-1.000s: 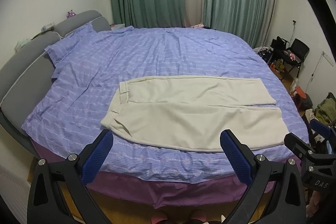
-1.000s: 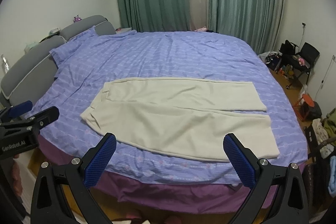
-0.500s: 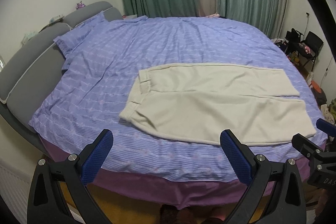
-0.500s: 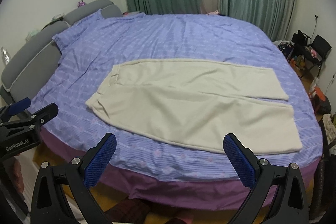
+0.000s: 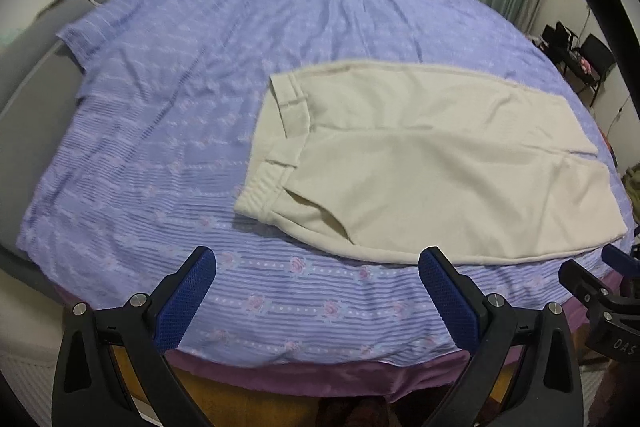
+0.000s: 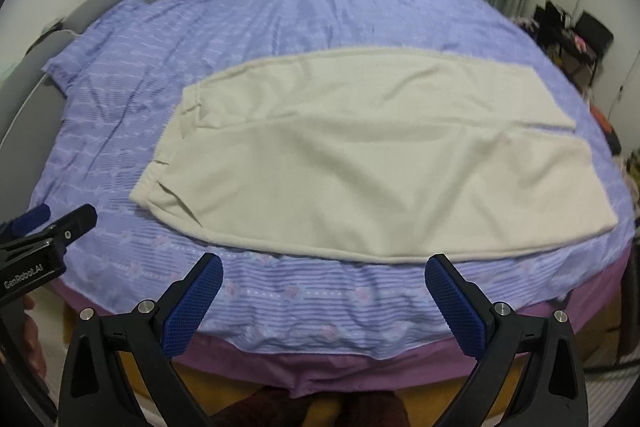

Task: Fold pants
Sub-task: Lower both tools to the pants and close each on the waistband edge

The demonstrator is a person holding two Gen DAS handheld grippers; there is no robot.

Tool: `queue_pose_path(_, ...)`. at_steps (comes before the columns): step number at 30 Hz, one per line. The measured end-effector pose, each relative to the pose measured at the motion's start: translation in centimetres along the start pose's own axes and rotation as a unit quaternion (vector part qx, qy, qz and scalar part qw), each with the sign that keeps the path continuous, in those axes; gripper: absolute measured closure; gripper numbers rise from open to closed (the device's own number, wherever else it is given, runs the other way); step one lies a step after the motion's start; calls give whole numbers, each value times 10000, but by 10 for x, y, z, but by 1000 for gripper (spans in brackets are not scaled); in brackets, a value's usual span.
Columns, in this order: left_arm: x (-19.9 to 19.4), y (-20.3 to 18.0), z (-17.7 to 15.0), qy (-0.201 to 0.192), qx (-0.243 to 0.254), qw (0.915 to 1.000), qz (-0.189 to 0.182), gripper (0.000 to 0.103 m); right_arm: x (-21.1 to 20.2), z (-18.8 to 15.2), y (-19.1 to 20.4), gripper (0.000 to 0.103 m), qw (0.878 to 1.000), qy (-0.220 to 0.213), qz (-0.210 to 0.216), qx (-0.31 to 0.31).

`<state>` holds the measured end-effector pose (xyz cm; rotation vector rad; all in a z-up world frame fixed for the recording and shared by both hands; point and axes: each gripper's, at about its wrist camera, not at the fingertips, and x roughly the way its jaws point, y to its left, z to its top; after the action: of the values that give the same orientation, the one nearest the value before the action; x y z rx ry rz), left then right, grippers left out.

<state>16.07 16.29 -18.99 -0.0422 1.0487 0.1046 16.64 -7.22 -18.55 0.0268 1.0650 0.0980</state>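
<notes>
Cream pants (image 5: 432,163) lie flat on the bed (image 5: 168,131), on a purple patterned cover, near the front edge. Waistband (image 5: 264,187) to the left, leg ends (image 6: 600,179) to the right; the two legs run side by side, the near leg lying partly over the far one.

Left gripper (image 5: 316,291): fingers spread wide, nothing between them, hovering over the cover just short of the near edge of the pants, below the waistband end. Right gripper (image 6: 324,287): fingers likewise wide apart and empty, above the cover just in front of the near leg's long edge.

Handling, judged: fabric looks soft, thick, fleece-like; light, limp, will sag and drag when lifted. Low slip on the blue ridged pads. Not fragile.

Hold points, judged: pinch the near waistband corner with the left and the near hem corner with the right, taking both layers, so the leg carries over evenly. A single-layer pinch risks the layers separating.
</notes>
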Motion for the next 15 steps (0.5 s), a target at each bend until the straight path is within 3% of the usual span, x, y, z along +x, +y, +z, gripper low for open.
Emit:
queue_pose_path(7, 77, 8, -6, 428, -75, 9991, -26, 6, 77, -10, 0, 15, 9982, 467, 14, 363)
queue_pose_path(15, 140, 14, -2, 890, -210, 9957, -147, 10, 139, -26, -17, 23, 9911, 834, 127, 1030)
